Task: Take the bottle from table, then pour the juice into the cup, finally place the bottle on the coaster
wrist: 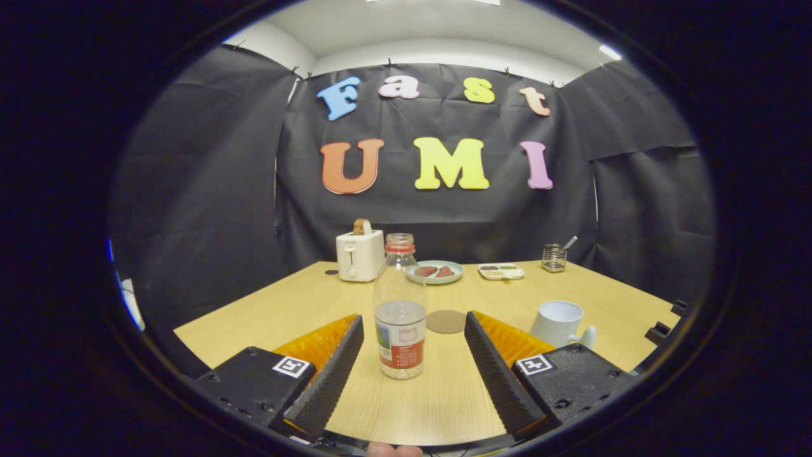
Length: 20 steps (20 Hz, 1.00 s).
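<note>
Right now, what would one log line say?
phase: approach | gripper: open, fingers either side of bottle, not touching | bottle: upright on table | coaster: bare | cup: right of coaster

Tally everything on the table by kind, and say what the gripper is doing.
Bottle: 1
Cup: 1
Coaster: 1
Toaster: 1
Plate: 1
Divided tray: 1
Wire holder: 1
Total: 7
The gripper is open, the bottle standing between its fingers, untouched.
</note>
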Tool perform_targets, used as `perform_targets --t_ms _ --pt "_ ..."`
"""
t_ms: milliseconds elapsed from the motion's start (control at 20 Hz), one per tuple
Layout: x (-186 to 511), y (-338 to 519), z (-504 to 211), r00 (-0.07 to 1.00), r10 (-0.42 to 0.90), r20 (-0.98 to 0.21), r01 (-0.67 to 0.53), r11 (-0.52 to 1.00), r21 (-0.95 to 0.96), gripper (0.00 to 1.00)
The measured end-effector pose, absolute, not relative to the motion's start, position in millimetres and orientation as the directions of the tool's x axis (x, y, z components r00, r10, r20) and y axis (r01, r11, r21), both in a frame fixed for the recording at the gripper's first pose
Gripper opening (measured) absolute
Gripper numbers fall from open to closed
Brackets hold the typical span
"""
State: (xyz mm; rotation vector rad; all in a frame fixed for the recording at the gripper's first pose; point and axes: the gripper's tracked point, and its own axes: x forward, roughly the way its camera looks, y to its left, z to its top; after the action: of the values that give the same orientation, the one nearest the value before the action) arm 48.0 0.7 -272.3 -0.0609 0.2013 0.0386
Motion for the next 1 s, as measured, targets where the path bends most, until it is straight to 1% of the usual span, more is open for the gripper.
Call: perform_targets --t_ms 200,650,900,1000 --pt "65 11 -300 0.972 0.023 -0.234 -0.048 0.994 -0.101 1.00" --pt "111 19 -329 0.960 0.019 -0.280 -0.050 0.993 -0.106 1.00" --pt "119 23 -328 0.956 0.022 -0.291 -0.080 0.979 -0.189 1.00" --pt "120 25 -329 0.955 0.031 -0.296 -0.092 0.977 -0.194 1.00"
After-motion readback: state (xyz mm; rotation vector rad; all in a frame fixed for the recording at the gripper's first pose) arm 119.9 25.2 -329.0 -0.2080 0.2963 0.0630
